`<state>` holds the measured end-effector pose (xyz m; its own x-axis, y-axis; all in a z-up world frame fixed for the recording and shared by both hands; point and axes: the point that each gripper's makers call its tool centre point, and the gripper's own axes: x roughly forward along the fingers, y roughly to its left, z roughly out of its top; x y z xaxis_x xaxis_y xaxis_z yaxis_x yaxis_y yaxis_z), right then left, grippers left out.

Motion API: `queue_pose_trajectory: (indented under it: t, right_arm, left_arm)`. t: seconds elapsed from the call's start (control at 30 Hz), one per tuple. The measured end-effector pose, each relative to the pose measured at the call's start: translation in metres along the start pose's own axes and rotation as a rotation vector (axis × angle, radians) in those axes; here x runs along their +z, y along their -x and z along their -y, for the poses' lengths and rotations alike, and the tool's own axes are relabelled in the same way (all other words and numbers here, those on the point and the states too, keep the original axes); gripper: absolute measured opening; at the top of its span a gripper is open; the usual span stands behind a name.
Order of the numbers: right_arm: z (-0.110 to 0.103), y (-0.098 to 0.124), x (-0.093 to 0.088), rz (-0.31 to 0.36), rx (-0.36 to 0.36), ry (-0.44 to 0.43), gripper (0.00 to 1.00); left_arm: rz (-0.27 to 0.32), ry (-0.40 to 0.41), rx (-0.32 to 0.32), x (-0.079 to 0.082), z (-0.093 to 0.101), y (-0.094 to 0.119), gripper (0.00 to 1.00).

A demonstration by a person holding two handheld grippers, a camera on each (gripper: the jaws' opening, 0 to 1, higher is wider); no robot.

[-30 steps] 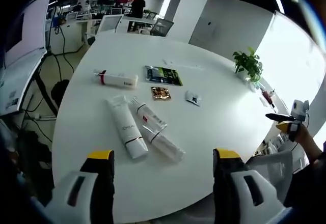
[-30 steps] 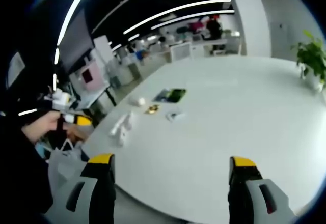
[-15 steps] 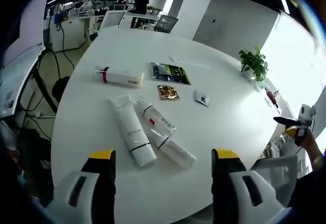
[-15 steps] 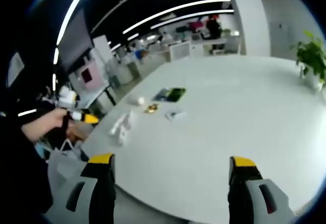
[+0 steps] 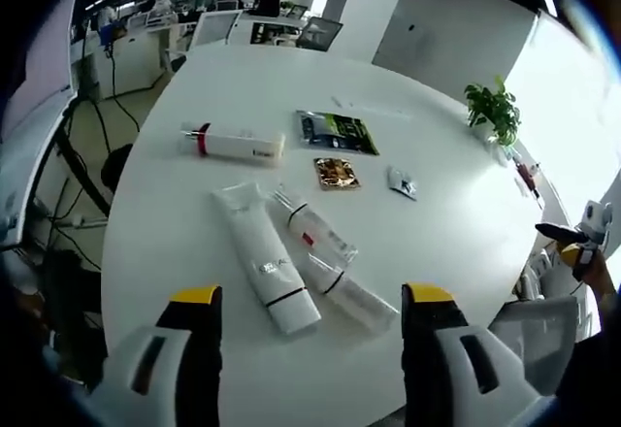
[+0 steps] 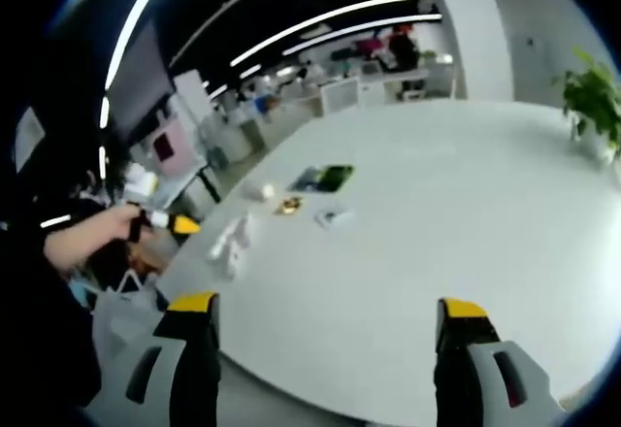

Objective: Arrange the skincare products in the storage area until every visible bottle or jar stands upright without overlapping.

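Left gripper [image 5: 309, 312]: jaws spread wide, nothing between them, hanging over the near edge of the white table [image 5: 446, 223].
Right gripper [image 6: 328, 325]: jaws likewise apart and empty, above bare tabletop, well away from the products.
White tube [image 5: 265, 256]: lying flat just beyond the left jaw tip, toward 11 o'clock, cap end nearest.
Clear bottles: one with a red mark [image 5: 312, 228] and one with a dark band [image 5: 351, 291], lying in a line at 12 o'clock, alongside the tube.
Far bottle [image 5: 236, 143]: white with a red ring, on its side, farther out at 11 o'clock, apart from the rest.
Sachets: green packet [image 5: 336, 131], gold square [image 5: 336, 172], small grey one [image 5: 402, 182], flat at 12 to 1 o'clock.
Handling: tube probably soft and light, best taken near the stiff cap; bottles likely rigid, smooth, prone to rolling, best gripped mid-body.
Progress: nothing upright yet.
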<state>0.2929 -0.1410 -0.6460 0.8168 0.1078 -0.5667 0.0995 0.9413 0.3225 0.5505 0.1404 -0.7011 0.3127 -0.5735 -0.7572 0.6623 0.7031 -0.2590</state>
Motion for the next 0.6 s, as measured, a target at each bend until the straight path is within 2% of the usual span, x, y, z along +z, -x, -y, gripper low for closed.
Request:
queue_pose_trajectory:
  t: [0.6]
  right_arm:
    - [0.004, -0.003, -0.002, -0.021, -0.017, -0.002, 0.95]
  left_arm:
    - [-0.025, 0.009, 0.018, 0.009, -0.019, -0.022, 0.68]
